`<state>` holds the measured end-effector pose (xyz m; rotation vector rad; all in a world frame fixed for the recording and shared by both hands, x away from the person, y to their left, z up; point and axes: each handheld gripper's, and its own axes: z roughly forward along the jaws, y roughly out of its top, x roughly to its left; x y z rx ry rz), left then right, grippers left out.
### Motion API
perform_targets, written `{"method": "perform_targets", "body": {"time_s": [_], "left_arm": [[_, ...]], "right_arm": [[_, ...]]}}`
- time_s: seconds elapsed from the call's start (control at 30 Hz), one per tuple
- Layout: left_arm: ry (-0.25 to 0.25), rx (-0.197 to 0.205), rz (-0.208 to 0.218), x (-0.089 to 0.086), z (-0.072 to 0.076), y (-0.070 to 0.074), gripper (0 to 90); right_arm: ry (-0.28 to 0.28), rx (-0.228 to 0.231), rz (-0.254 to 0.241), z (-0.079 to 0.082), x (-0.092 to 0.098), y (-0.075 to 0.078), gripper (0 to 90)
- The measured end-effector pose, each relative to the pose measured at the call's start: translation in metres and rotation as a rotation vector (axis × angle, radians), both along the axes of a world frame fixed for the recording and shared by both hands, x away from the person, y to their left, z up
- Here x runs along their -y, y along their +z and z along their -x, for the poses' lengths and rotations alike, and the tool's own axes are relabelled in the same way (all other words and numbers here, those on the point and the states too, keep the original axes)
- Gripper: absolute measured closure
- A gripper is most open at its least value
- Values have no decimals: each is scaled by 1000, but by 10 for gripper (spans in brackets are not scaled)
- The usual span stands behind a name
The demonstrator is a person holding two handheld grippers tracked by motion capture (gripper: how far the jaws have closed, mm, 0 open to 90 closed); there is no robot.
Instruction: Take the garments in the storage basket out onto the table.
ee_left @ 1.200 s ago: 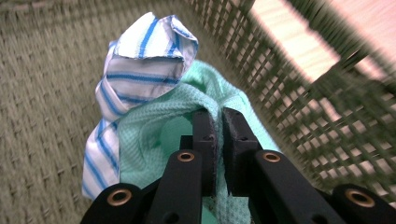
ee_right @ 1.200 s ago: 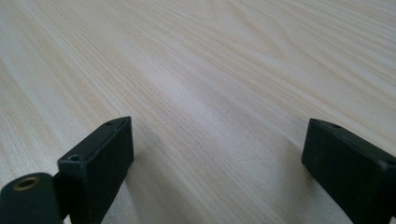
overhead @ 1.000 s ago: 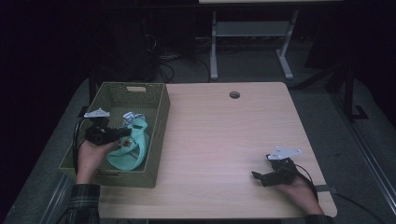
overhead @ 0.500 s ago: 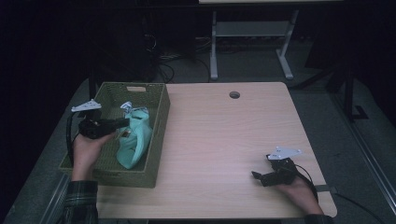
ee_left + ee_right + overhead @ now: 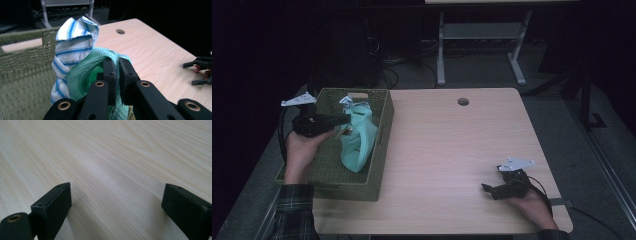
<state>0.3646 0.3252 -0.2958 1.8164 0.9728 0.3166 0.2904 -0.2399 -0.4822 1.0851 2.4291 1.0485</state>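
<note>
My left gripper (image 5: pixel 343 120) hangs over the green woven basket (image 5: pixel 384 125), shut on a teal cloth (image 5: pixel 358 142) that droops from it into the basket. In the left gripper view the jaws (image 5: pixel 117 62) pinch a fold of that teal cloth (image 5: pixel 81 75). A white cloth with blue stripes (image 5: pixel 72 42) rises along with it, and in the high view the striped cloth (image 5: pixel 347 101) peeks out just behind the gripper. My right gripper (image 5: pixel 489 190) rests open on the table near the front right corner. Its jaws (image 5: pixel 116 202) stand wide apart over bare wood.
The basket sits on the left edge of the light wooden table (image 5: pixel 452 145), its wall (image 5: pixel 22 57) close behind the cloths. A cable hole (image 5: pixel 463 101) lies near the far edge. A white metal frame (image 5: pixel 482 35) stands on the dark floor beyond.
The left gripper has risen and shifted toward the basket's far end, drawing the teal cloth up with it. The right gripper has stayed put.
</note>
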Motion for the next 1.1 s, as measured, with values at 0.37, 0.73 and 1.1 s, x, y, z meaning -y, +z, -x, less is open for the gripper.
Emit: {"method": "perform_targets", "body": {"time_s": [0.37, 0.73, 1.1], "left_arm": [[-37, 49, 13, 9, -1, 33, 846], [-92, 100, 0, 29, 6, 65, 845], [-152, 126, 34, 54, 9, 77, 846]], "right_arm": [[-1, 0, -1, 0, 0, 0, 88], [-1, -3, -1, 0, 0, 0, 88], [-1, -3, -1, 0, 0, 0, 88]]}}
